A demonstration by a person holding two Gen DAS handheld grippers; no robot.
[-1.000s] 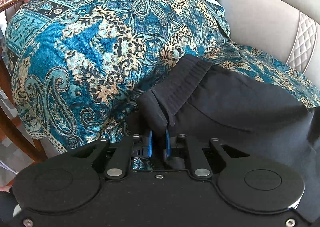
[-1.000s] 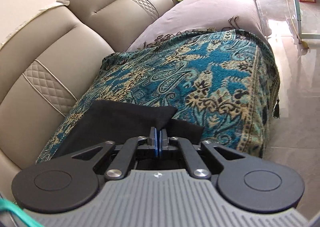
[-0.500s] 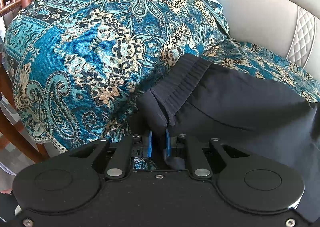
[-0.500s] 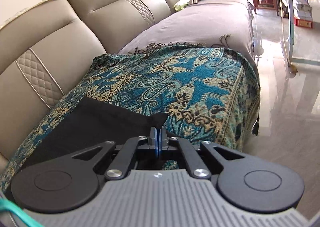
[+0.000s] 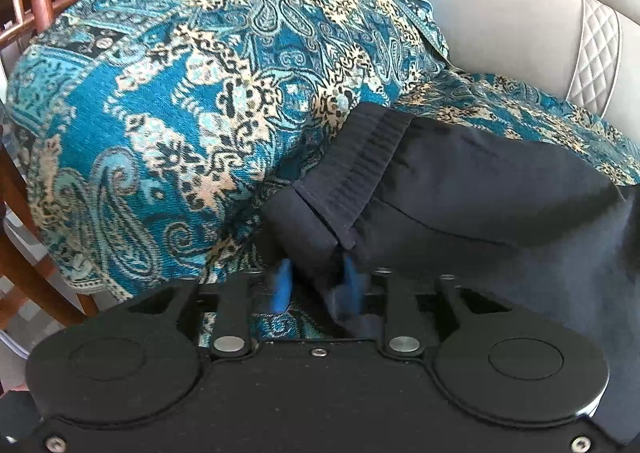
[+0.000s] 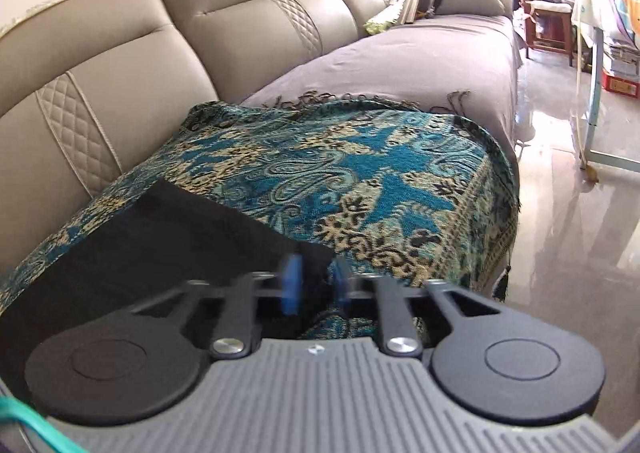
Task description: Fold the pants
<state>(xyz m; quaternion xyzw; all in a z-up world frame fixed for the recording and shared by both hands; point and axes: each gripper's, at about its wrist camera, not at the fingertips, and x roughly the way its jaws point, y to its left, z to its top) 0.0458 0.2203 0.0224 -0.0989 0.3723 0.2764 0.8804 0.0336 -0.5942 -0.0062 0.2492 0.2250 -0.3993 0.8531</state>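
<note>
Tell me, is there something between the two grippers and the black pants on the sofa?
Nothing visible. The left gripper is opening around the waistband corner of the black pants, and the right gripper is opening around another corner.

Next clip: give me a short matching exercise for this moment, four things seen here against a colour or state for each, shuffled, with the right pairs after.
Things:
1. pants
2. throw
3. sofa backrest
4. left gripper

Colour or state:
A. beige with quilted stitching
B. jaws opening, dark cloth between them
C. teal with a paisley pattern
D. black, lying on the throw with the elastic waistband showing

Pairs: 1-D, 2-C, 3-A, 4-B
</note>
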